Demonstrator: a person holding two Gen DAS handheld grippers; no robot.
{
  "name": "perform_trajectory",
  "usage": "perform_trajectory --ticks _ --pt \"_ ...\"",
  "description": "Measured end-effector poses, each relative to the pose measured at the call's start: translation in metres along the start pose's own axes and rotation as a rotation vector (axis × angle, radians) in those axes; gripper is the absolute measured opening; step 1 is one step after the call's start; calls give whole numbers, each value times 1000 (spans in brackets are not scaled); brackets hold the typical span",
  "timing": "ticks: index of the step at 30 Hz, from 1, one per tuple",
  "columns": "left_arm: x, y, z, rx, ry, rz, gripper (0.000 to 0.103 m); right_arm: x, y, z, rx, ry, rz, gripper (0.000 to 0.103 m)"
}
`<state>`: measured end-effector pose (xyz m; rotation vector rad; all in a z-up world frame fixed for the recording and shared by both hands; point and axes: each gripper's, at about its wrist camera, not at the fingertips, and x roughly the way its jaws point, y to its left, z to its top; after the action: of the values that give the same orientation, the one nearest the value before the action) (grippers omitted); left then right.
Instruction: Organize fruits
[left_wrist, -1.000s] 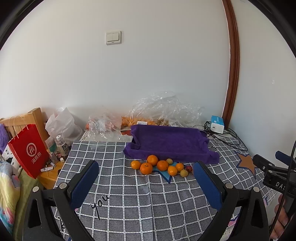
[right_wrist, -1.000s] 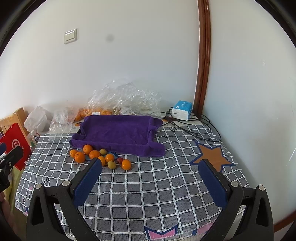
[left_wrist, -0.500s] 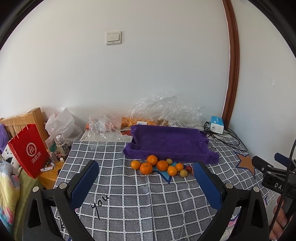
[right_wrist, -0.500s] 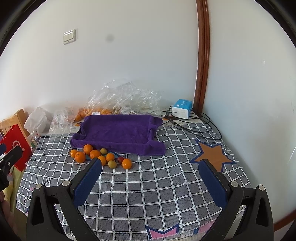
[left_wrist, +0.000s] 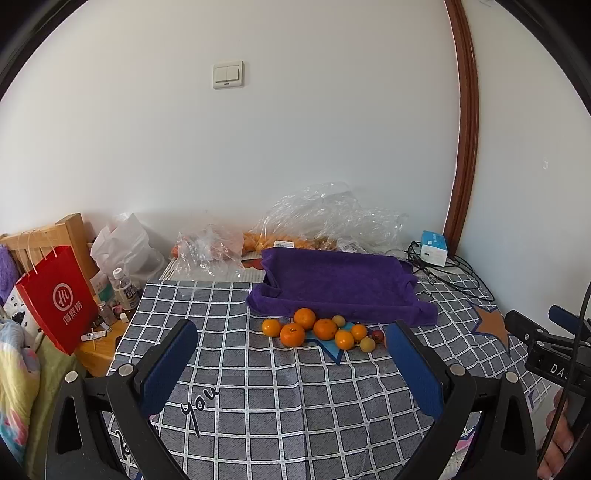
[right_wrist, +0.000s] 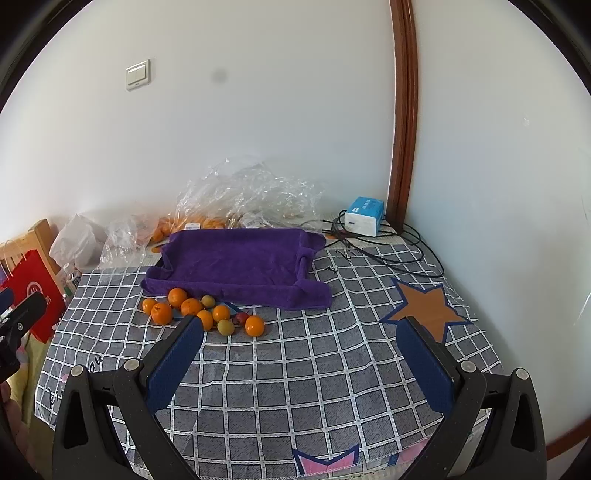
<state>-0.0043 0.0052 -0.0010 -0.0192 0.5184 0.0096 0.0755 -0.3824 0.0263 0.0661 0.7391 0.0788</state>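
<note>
Several oranges, two small yellow-green fruits and one small red fruit lie in a cluster on the checked tablecloth, just in front of a purple towel-lined tray. My left gripper is open and empty, well short of the fruit. My right gripper is open and empty, in front and right of the cluster. The right gripper also shows at the right edge of the left wrist view.
Clear plastic bags with more oranges lie behind the tray against the wall. A blue-white box and black cables sit at the back right. A red paper bag, bottles and a white bag stand left of the table.
Both grippers have crept slightly; the view is almost the same. The fruit and tray have not moved.
</note>
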Motion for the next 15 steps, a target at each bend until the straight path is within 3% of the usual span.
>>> perform_trajectory --ticks 15 --pt "2 1 -2 -6 -4 10 103 2 4 -2 -8 -7 6 103"
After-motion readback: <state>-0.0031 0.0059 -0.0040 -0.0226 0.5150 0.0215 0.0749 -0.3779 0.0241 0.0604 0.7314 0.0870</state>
